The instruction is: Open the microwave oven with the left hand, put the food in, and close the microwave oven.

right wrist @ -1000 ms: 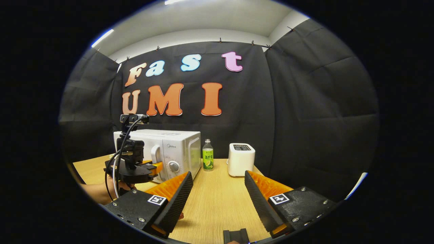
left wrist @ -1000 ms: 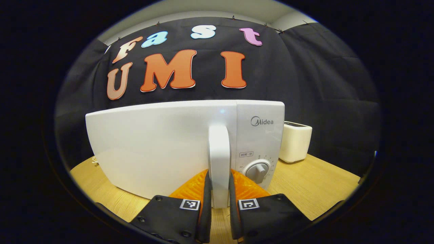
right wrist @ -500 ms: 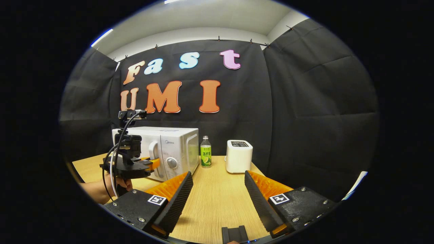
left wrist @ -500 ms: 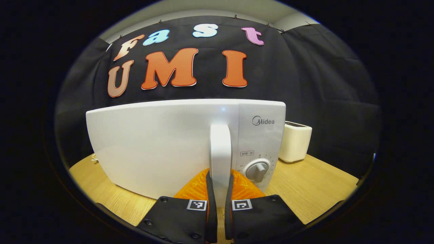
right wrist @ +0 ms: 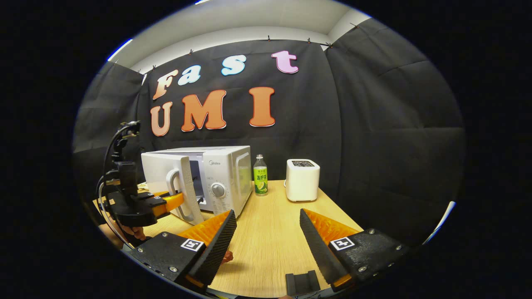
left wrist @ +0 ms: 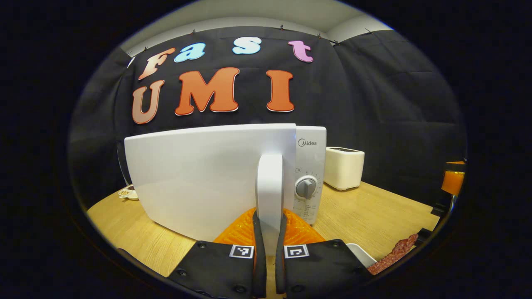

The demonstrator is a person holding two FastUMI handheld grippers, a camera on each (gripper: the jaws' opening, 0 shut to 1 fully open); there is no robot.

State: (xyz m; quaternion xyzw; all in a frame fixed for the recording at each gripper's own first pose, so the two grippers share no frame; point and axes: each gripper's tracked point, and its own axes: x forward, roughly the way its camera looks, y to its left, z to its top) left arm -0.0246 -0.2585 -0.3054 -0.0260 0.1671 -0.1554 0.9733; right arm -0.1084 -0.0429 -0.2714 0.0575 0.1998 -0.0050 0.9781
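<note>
The tall white plastic door handle (left wrist: 269, 195) of the white boxy microwave oven (right wrist: 220, 182) is held tight between the two fingers of the left gripper (left wrist: 269, 232), which are closed on it from both sides. The flat white microwave door (left wrist: 208, 178) is swung part way out, and a dark gap can be seen beside it in the right gripper view. The right gripper (right wrist: 266, 232) is held wide open over the pale wooden bench (right wrist: 270, 232), with nothing between its fingers.

The food seems to be the reddish strip (left wrist: 395, 251) seen on a white plate (left wrist: 360, 254) at the lower right of the left gripper view, near the left gripper. It is not yet in the oven.

Things could go wrong here. If the handle is pulled too hard or straight back, the light oven could be dragged across the bench. The smooth handle could slip out of the fingers if the pull is not turned along with the door. If the door is swung wide too fast, the plate could be bumped. The green drink bottle (right wrist: 260, 180) and the white toaster (right wrist: 302, 180) stand on the far side, so they are likely safe
</note>
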